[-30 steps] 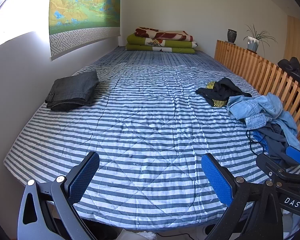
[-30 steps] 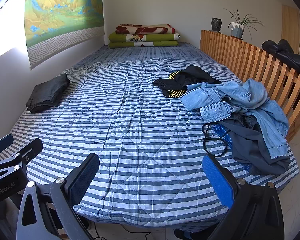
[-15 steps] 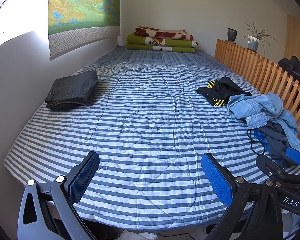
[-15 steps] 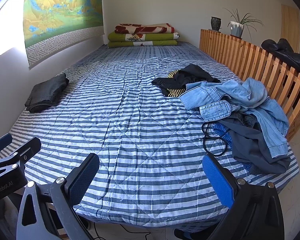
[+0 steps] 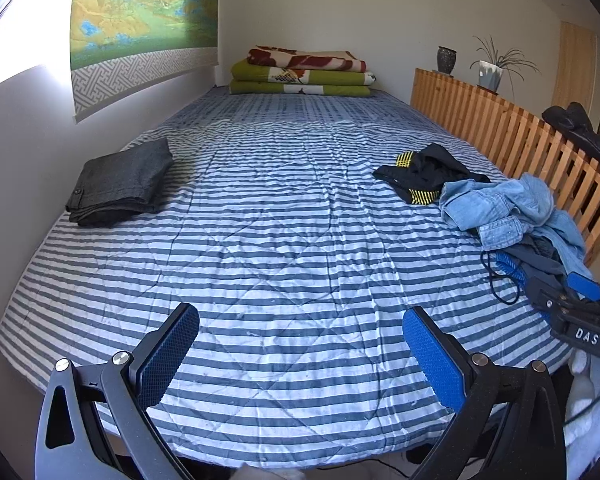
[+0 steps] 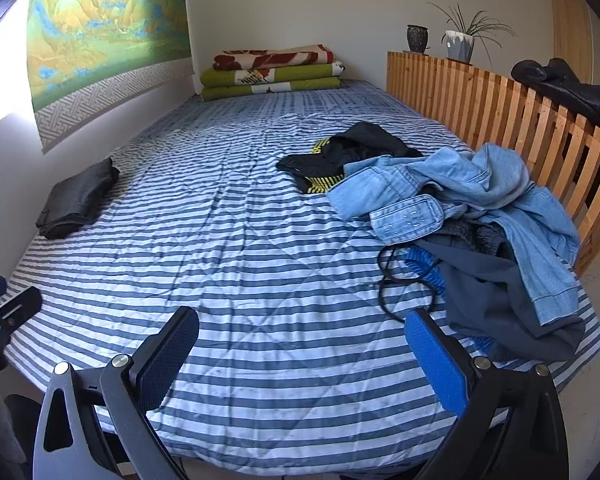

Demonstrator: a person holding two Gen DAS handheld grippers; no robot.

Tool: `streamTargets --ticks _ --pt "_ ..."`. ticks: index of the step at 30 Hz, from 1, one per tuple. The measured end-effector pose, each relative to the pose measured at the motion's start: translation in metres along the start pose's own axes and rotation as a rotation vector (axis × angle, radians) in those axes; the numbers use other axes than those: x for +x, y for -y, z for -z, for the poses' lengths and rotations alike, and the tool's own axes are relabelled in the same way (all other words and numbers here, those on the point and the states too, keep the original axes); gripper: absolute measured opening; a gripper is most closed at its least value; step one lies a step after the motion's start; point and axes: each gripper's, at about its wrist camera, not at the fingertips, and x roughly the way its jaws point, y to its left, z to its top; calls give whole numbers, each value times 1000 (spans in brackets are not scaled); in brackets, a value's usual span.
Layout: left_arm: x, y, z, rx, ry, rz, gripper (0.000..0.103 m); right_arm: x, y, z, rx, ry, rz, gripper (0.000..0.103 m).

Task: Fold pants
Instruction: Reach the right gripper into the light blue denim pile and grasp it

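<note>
A heap of unfolded clothes lies on the bed's right side: light blue jeans on top, dark grey pants with a black drawstring under them, and a black garment with yellow stripes behind. In the left wrist view the jeans sit at the right. A folded dark grey pair rests at the left by the wall. My left gripper hovers open over the bed's front edge, empty. My right gripper is open too, just left of the heap and holding nothing.
The bed has a blue-and-white striped quilt. A wooden slatted rail runs along its right side with a black item draped on it. Folded blankets are stacked at the far end. A wall borders the left.
The right gripper has moved forward and to the right, nearer the clothes heap. The left gripper has barely shifted. Both stay open.
</note>
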Motion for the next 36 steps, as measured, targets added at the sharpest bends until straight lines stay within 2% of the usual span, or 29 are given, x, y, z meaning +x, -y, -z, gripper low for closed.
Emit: streamTargets --ticks 6,12,19,23,27,29,30,31,33,34,36 --pt "16 7 -2 21 -37 10 103 29 49 -35 -19 -18 85 101" --pt "31 22 -10 61 -56 9 103 74 79 -82 -45 -83 101 90" --pt "47 29 -19 103 -74 -10 103 132 80 -121 -150 -127 128 88" --pt "60 20 -22 74 -106 -3 103 167 84 -129 -153 -200 124 88" --pt "73 10 -22 52 -128 -1 103 190 80 -127 -206 -236 144 88" --pt "78 5 -21 43 -127 -4 103 200 82 -127 -209 -265 156 67" --pt "81 2 -20 38 -125 -8 103 201 84 -128 -210 -281 167 45" --pt "83 -1 -18 35 -123 -11 103 202 86 -129 -206 -280 181 33" --pt "86 -7 -16 34 -117 -22 103 198 89 -134 -195 -263 210 17" --pt "87 -9 -15 38 -113 -24 103 194 92 -139 -174 -252 207 12" --pt "88 -13 -14 44 -104 -30 103 183 95 -152 -128 -230 183 11"
